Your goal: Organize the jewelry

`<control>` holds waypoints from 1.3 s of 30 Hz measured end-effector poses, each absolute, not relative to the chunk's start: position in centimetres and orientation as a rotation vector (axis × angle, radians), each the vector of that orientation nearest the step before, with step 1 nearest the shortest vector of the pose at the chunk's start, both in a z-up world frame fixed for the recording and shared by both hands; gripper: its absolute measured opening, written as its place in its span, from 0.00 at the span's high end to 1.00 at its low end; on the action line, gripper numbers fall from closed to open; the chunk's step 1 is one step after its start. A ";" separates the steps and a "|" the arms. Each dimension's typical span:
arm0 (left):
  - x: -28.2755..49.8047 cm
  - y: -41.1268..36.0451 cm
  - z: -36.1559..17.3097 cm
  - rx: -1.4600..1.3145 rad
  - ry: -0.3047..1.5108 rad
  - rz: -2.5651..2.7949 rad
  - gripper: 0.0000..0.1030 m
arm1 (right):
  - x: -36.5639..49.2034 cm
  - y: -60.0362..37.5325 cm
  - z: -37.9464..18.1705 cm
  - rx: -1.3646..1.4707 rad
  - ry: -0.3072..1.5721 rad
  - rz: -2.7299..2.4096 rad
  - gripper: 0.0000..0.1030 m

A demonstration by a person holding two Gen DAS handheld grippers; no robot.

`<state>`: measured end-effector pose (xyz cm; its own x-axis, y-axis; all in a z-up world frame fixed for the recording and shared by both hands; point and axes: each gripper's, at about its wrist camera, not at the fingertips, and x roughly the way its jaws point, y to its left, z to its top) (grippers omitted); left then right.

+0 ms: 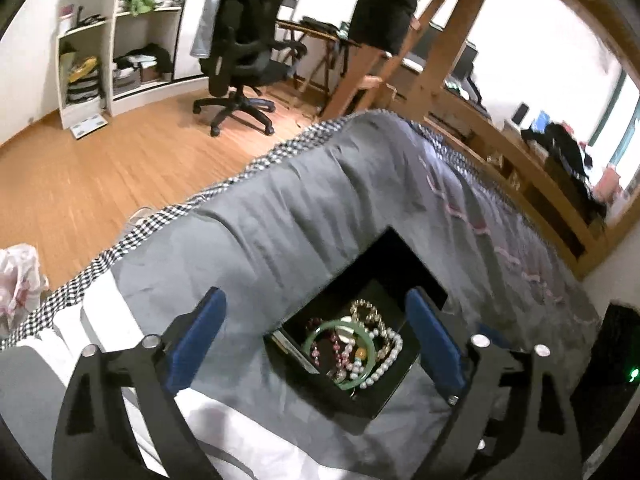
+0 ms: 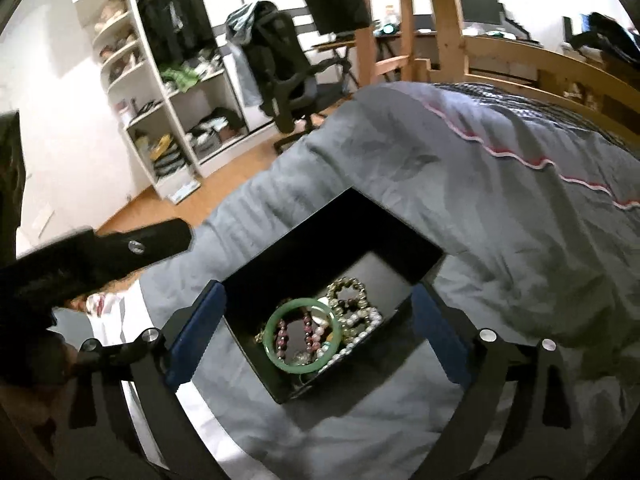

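With both hand-held grippers, left and right, wide open and empty, the rigid, slick, breakable bangle wants a rim pinch, unlike limp beads.

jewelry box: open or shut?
Open. The black box on the bed has no lid on; green bangle and pearl beads show inside.
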<state>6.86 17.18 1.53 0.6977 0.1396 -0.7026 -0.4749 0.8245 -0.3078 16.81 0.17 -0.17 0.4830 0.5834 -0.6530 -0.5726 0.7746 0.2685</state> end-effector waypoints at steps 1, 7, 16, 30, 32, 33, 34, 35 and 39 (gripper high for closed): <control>6.8 17.3 1.9 -0.500 0.724 0.359 0.12 | 16.7 -0.3 0.2 0.026 0.797 0.691 0.05; 6.0 16.3 4.5 -0.435 0.742 0.346 0.06 | 15.2 -2.3 2.4 0.057 0.797 0.651 0.04; 2.7 14.9 8.0 -0.266 0.836 0.228 0.06 | 11.3 -4.0 5.4 0.009 0.840 0.630 0.04; -3.3 10.6 6.0 -0.237 0.771 0.339 0.06 | 6.7 -7.8 5.3 -0.054 0.831 0.596 0.04; -2.9 10.3 5.7 -0.226 0.783 0.320 0.06 | 7.0 -8.2 5.0 -0.038 0.845 0.583 0.04; -2.8 10.1 5.6 -0.214 0.787 0.320 0.06 | 7.2 -8.3 5.0 -0.031 0.847 0.581 0.04; -2.8 10.1 5.6 -0.201 0.789 0.325 0.06 | 7.2 -8.3 5.0 -0.026 0.844 0.582 0.04; -2.7 10.2 5.5 -0.193 0.789 0.329 0.06 | 7.2 -8.3 5.1 -0.025 0.843 0.582 0.04; -2.7 10.9 5.2 -0.202 0.800 0.319 0.06 | 7.1 -7.9 5.0 -0.040 0.837 0.586 0.04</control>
